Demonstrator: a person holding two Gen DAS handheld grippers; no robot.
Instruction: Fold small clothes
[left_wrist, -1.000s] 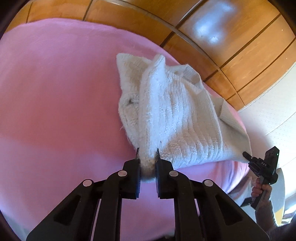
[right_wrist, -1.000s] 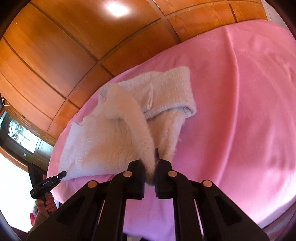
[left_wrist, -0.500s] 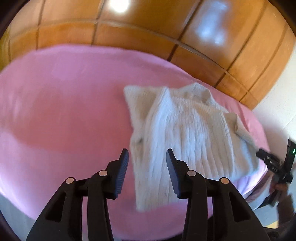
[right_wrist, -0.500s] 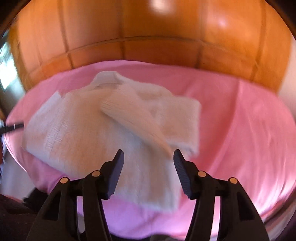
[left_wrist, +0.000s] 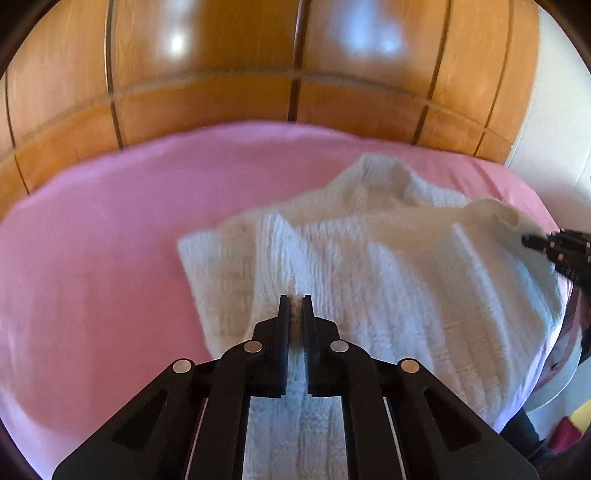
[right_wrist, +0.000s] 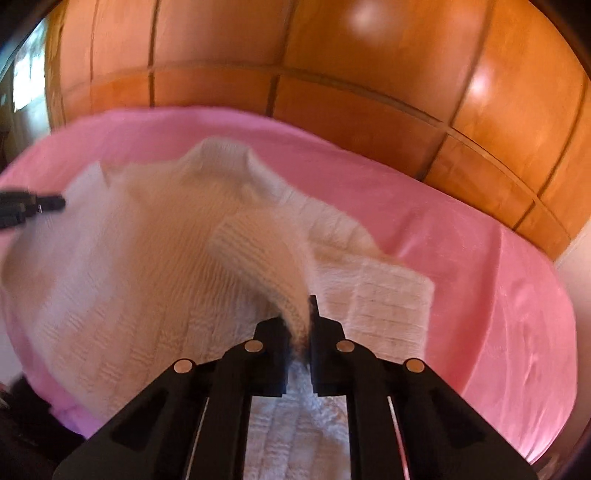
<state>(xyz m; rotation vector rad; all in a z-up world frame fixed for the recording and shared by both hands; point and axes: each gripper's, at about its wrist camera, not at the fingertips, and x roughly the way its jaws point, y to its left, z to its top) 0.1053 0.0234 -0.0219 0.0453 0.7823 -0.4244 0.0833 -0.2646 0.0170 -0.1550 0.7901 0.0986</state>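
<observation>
Sweater (left_wrist: 388, 266): white, ribbed, seemingly half-folded

Sweater (left_wrist: 369, 266): lying on the bed (left_wrist: 110, 229), toward its near edge.
Wooden panelling (left_wrist: 258, 55): standing behind the bed.
Left gripper (left_wrist: 294, 300): sitting at the sweater's near hem.
Right gripper (right_wrist: 300, 306): sitting over the sweater's near part, a sleeve running up from it.

The white knitted sweater (right_wrist: 155, 280) is smeared by motion in the right wrist view, its knit pattern lost on the lifted fold. Its near hem disappears beneath both hand-held grippers. The right hand-held gripper (left_wrist: 532, 242) is cut off by the left view's right edge; the left hand-held gripper (right_wrist: 61, 203) by the right view's left edge.
</observation>
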